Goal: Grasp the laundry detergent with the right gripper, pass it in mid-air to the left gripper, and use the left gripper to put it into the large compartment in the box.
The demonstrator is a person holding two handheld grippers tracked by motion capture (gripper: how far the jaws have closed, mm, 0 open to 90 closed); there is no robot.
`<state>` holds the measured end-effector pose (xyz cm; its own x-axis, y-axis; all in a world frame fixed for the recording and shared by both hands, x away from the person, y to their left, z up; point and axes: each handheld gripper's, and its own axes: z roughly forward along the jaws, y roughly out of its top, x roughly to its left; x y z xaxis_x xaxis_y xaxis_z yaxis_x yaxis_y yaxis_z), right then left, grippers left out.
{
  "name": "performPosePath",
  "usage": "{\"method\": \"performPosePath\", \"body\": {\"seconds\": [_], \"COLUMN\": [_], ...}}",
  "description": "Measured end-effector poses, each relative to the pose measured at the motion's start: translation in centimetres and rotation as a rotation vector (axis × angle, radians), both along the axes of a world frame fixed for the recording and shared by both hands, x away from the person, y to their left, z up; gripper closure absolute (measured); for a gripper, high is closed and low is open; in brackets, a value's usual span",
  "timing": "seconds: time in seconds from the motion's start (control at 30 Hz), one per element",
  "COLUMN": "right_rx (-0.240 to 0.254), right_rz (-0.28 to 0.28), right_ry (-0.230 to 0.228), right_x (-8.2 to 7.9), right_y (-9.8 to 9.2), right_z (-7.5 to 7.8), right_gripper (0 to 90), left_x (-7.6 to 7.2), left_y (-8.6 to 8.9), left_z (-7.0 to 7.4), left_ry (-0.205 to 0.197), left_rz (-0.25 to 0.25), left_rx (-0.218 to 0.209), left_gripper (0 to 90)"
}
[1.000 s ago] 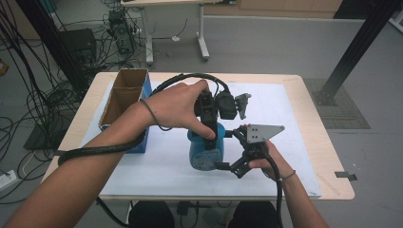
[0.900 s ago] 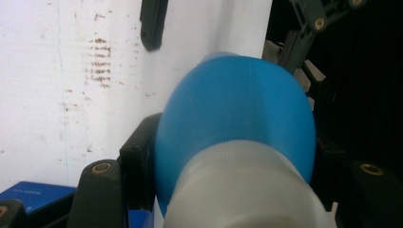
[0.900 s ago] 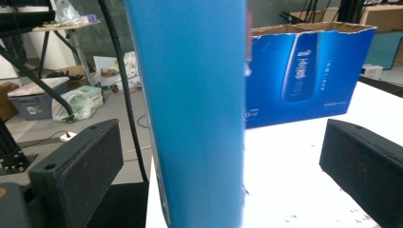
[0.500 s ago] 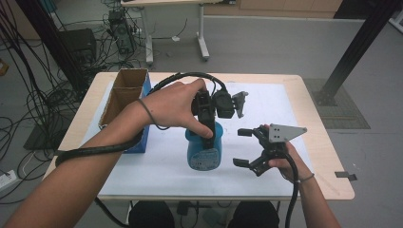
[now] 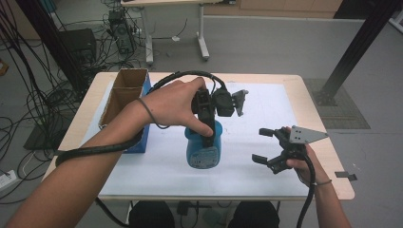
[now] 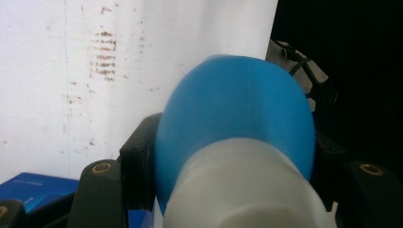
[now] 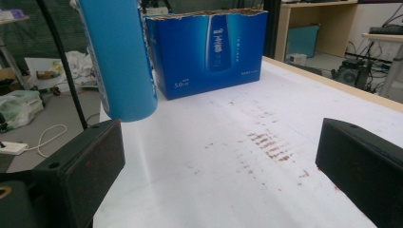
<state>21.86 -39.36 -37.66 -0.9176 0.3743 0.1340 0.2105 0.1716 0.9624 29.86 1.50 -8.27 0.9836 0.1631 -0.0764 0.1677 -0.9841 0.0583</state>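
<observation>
A blue bottle point(image 5: 204, 151) with a white cap point(image 6: 247, 190) stands upright over the middle of the white sheet point(image 5: 266, 107). My left gripper point(image 5: 206, 129) comes down from above and is shut on its neck, with the blue shoulder point(image 6: 237, 109) bulging between the jaws. Whether the base touches the sheet I cannot tell. My right gripper point(image 5: 260, 145) is to the right of the bottle, apart from it, open and holding nothing. In the right gripper view the bottle point(image 7: 121, 57) rises at the upper left beyond the spread jaws.
An open blue cardboard box point(image 5: 124, 102) stands at the table's left side, behind the bottle in the right gripper view point(image 7: 209, 47). The sheet has brown smudges point(image 7: 266, 142). Cables trail from both grippers, and bare wooden table edge point(image 5: 332, 161) lies beside the right hand.
My right gripper has drawn away to the right from the bottle's side, jaws open. The left gripper keeps its hold on the bottle almost in place.
</observation>
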Motion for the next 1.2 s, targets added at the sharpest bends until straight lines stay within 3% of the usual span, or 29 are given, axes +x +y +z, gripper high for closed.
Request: {"method": "performPosePath", "body": {"seconds": [0.4, 0.6, 0.97, 1.2], "right_rx": [-0.009, -0.006, -0.010, -0.010], "right_rz": [-0.022, -0.033, -0.034, -0.028], "right_ry": [-0.007, -0.010, -0.015, -0.018], "right_x": [-0.2, -0.3, -0.2, 0.0], "right_y": [-0.3, -0.2, 0.3, 0.7], "right_z": [0.0, -0.1, 0.1, 0.4], "right_gripper": [2.2, 2.2, 2.3, 2.8], "left_x": [-0.2, -0.3, -0.3, 0.0], "left_y": [-0.1, 0.1, 0.7, 1.6], "left_z": [0.6, 1.7, 5.2, 7.5], "left_ry": [-0.023, -0.042, -0.065, -0.070], "left_rz": [0.023, 0.063, 0.161, 0.228], "left_rx": [0.000, -0.006, -0.033, -0.072], "left_gripper": [37.0, 37.0, 37.0, 37.0]}}
